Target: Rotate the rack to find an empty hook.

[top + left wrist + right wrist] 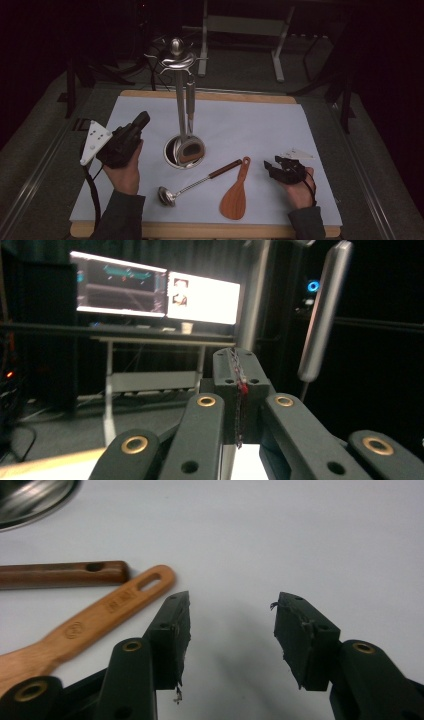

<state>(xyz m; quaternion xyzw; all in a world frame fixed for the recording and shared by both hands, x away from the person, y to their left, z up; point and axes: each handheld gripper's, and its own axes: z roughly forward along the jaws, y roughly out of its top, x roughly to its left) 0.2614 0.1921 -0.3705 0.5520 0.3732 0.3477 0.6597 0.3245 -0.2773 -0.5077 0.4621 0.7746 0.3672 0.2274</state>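
1. My right gripper (227,630): fingers (172,635) wide apart, empty, low over the desk (280,120).
2. Wooden spatula (235,192) just beside them; light, stiff. Pinch near the holed handle end.
3. Left gripper (239,390): fingers together, empty, raised.

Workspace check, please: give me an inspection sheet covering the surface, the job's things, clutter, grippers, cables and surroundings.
Surface: white mat on a wooden table.
Job's things: wooden spatula and ladle lie flat, side by side; stand upright with one utensil hanging.
Clutter: nothing seen.
Grippers: left gripper shut, empty, raised near the stand; right gripper open, empty, low over the mat beside the spatula's handle.
Cables: black cable trails from the left gripper.
Surroundings: dark room, lit monitors, desk frame.
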